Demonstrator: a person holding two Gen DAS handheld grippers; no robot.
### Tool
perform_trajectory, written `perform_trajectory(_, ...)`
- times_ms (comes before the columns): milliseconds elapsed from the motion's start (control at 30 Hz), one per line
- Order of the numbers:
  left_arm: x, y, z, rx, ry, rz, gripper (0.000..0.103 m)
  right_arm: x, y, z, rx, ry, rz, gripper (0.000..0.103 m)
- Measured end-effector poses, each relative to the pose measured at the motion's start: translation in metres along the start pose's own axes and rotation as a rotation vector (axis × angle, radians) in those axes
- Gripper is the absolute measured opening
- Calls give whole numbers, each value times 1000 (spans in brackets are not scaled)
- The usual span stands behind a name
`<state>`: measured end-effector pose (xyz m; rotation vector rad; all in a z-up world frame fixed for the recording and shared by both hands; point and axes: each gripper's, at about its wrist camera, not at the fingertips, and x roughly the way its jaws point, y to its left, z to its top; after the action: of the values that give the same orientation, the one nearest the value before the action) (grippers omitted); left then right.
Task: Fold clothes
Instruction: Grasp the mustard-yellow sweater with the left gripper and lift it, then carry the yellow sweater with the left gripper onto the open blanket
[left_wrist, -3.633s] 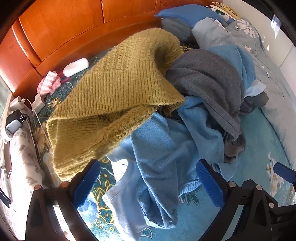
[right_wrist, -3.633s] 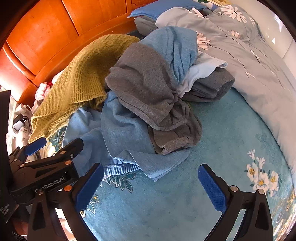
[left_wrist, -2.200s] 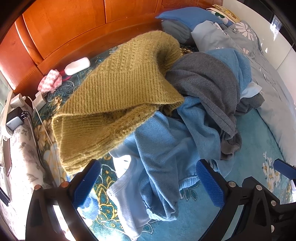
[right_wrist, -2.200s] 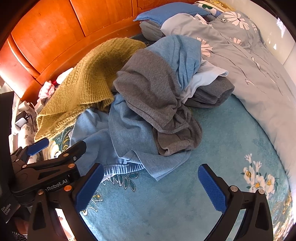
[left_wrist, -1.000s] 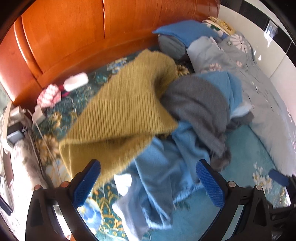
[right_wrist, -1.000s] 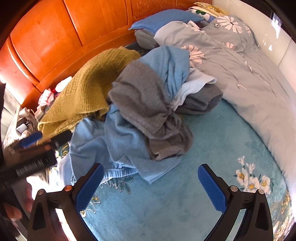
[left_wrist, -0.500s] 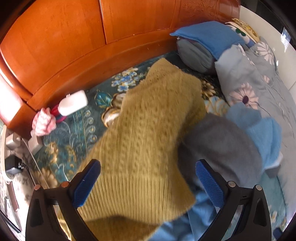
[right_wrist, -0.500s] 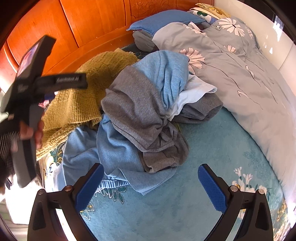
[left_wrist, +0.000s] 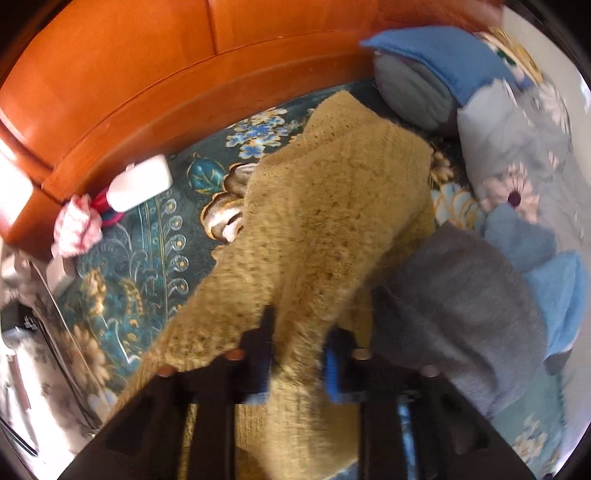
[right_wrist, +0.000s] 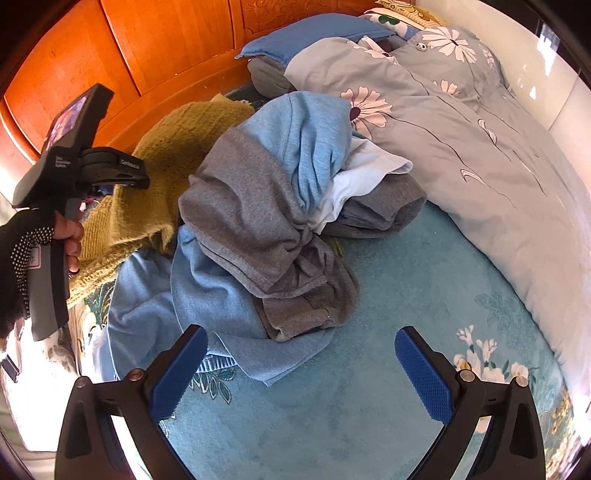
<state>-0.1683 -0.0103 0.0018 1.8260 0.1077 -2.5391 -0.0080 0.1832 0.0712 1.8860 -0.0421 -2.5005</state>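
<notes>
Loosely bunched, fuzzy mustard sweater (left_wrist: 332, 221)

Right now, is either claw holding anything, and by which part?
The left claw pinches a raised fold of the mustard knit sweater; which part is unclear. The right claw is open, empty.

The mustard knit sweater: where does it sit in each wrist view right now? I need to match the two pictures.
Left wrist: the mustard knit sweater fills the centre, pinched low down in the left gripper.
Right wrist: it lies at upper left, behind the grey garment.
Shared landmark: the blue pillow against the wooden headboard.
</notes>
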Motion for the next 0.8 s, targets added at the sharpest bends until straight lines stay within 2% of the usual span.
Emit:
perform_trajectory(67,-10,2,3,-18,-14,-29,16,-3,-3,-2,8,-5,4,103)
perform_trajectory(200,-54,-6,11,38,-108,-88,15,-14,-15,-8,42,-37,-5,103)
perform_trajectory(367,-127,-17,25,68,-239,-211,15,-30,-32,-18,79,-78,-22,103)
perform_trajectory(500,-195,-41,28,129,-334,-327,15,-47,-51,-37,126,-105,-22,103)
perform_trajectory(600,-242,-66,17,179,-388,-422,15,-57,-66,-52,155,-122,-21,103)
perform_trajectory(700,-293,-108,-9,282,-445,-507,15,-68,-83,-72,187,-144,-22,103)
perform_trajectory(800,-330,-153,-39,359,-438,-623,15,-82,-111,-103,233,-167,-28,103)
